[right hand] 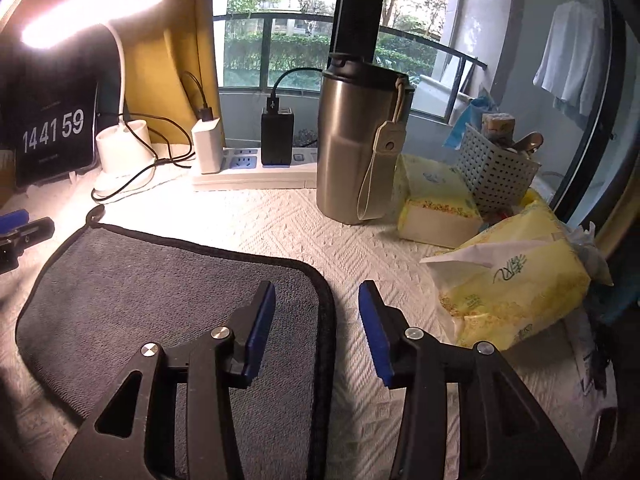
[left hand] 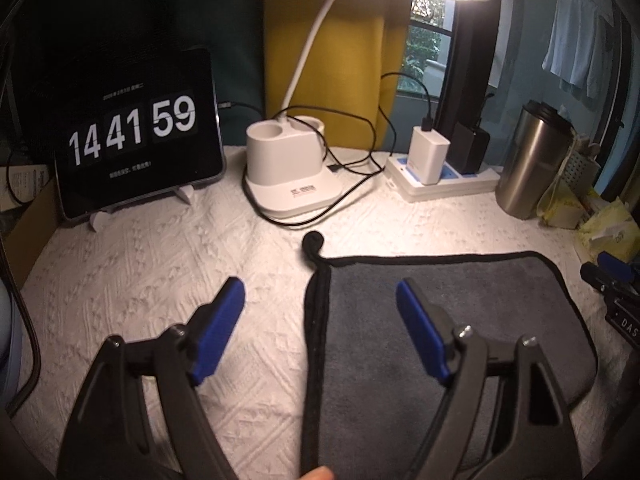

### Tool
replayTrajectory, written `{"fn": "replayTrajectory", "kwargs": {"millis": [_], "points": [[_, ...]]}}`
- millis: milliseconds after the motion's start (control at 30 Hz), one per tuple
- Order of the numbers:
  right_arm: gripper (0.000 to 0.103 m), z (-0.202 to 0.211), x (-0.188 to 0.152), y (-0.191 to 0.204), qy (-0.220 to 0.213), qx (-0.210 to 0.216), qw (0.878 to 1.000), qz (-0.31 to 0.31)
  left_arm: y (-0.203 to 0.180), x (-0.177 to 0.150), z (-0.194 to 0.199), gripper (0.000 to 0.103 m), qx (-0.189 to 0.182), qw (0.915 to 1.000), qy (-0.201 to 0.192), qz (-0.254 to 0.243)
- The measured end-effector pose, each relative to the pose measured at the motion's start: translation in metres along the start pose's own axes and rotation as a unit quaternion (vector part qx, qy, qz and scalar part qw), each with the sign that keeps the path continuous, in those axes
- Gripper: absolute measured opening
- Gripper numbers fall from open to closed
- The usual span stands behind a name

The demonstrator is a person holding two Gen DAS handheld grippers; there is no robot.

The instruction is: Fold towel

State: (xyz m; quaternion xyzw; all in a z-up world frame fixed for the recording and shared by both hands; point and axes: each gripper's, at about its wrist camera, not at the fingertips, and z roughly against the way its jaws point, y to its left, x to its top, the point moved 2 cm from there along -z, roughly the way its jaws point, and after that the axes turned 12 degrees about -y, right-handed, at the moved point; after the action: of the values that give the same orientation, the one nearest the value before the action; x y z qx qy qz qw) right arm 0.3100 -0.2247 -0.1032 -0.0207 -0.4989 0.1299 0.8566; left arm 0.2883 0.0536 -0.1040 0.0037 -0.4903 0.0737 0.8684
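Clearly nothing is gripped yet: the left gripper (left hand: 320, 320) is held spread wide w/ nothing between its blue pads, straddling the left hem of the towel (left hand: 440, 340). One pad sits over the white quilted cloth (left hand: 140, 280), the other over the grey pile.

At far left, a tablet (left hand: 136, 136) is propped on a stand; "14 41 59" is read on it in flip-clock digits, w/ small lines above and below too fine to be made out. Just right of it, a white lamp base (left hand: 288, 172) carries a small label that can't be read. Next comes a power strip (left hand: 440, 180) w/ chargers plugged in, then a steel tumbler (right hand: 352, 140).

The towel is laid flat near the front edge, centre of the cloth: dark grey, black-bound, w/ a hang loop (left hand: 314, 242) at its far-left corner. It is judged soft, light and limp, w/ no slip risk on the textured cloth; sagging is expected unless it's pinched at 2 points. Best holds are judged to be the bound corners or hem.

The right gripper (right hand: 316, 320) is likewise unclenched and empty, astride the right hem. Farther right, a yellow tissue pack (right hand: 512, 292) shows printed characters, not legible enough to be given. "DAS" is read on the right tool's body at the left view's edge.
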Motion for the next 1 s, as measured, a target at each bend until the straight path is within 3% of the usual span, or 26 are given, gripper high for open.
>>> {"fn": "replayTrajectory", "kwargs": {"millis": [400,1000], "points": [[0.053,0.047,0.002,0.005,-0.023,-0.003,1.000,0.000,-0.001,0.003,0.055,0.079,0.002,0.9991,-0.041,0.000],[0.054,0.104,-0.008,0.011,-0.047,-0.010,0.999,-0.002,-0.003,-0.015,0.112,0.079,-0.014,0.9989,-0.044,0.007]]}}
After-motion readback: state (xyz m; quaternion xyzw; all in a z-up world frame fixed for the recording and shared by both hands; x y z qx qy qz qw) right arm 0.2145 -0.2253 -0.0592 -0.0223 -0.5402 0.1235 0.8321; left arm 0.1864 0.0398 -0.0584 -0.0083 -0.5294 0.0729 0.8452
